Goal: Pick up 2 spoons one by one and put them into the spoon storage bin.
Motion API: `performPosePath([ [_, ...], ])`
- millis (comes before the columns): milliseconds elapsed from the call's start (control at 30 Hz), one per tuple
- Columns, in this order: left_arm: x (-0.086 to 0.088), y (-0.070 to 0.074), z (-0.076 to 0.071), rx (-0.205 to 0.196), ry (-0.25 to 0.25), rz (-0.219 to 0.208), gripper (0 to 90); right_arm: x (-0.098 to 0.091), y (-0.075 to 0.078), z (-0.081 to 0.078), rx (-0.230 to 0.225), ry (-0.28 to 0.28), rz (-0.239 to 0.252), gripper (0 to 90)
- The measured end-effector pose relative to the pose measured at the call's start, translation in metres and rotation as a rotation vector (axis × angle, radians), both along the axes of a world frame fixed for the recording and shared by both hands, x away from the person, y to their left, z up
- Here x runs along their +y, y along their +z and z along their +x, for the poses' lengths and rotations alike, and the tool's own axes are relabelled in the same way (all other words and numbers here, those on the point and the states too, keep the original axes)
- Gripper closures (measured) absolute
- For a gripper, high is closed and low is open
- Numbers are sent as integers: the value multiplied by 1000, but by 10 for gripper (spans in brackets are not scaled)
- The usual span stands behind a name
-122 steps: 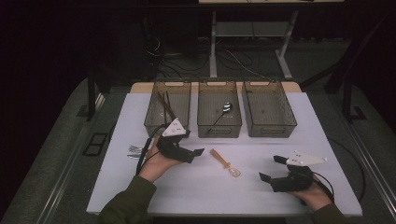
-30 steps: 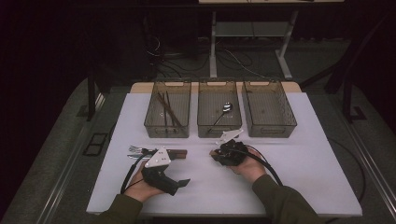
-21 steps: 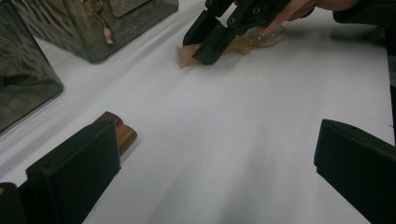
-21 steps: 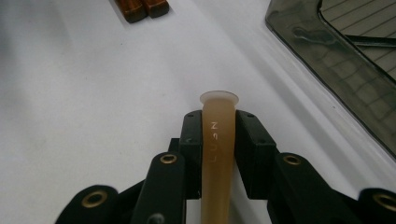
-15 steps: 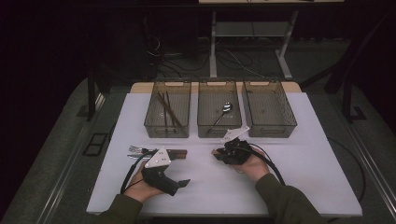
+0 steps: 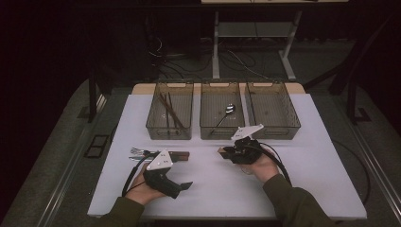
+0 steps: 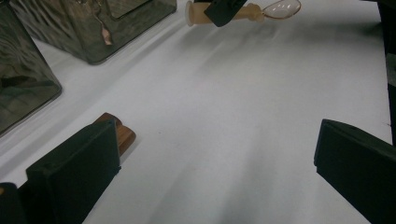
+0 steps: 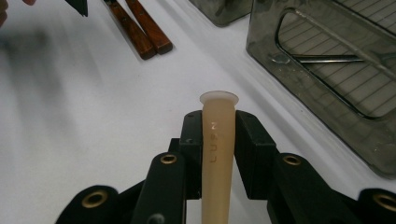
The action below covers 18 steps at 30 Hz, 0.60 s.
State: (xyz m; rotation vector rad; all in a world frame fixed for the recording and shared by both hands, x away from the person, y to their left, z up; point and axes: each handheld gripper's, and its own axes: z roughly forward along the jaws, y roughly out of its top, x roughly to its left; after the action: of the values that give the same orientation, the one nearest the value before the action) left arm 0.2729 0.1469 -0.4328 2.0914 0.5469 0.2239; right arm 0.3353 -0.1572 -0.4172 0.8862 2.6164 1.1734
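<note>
Three smoky plastic bins [image 6: 169,128] line the white table [image 6: 321,165] in the high view; right gripper [image 6: 226,152] hovers before them. Left gripper [image 7: 215,172] view: jaws apart, nothing between. Right gripper view: jaws clamped on the tan plastic spoon's handle [image 8: 218,140].

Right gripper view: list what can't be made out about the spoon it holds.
- Bowl of the beige plastic spoon: cut off by the bottom edge, behind the right hand-held gripper.
- Embossed lettering on the handle: too small to read fully.
- High view: the spoon is a dim sliver; the gripper body covers the rest.
- Left gripper view: a black jaw crosses its handle.
</note>
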Motion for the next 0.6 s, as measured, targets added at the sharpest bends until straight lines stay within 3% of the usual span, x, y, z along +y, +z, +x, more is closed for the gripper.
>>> performPosePath([
  [600, 0, 0, 0, 4, 0, -1, 0, -23, 17, 3, -15, -45, 79, 734],
])
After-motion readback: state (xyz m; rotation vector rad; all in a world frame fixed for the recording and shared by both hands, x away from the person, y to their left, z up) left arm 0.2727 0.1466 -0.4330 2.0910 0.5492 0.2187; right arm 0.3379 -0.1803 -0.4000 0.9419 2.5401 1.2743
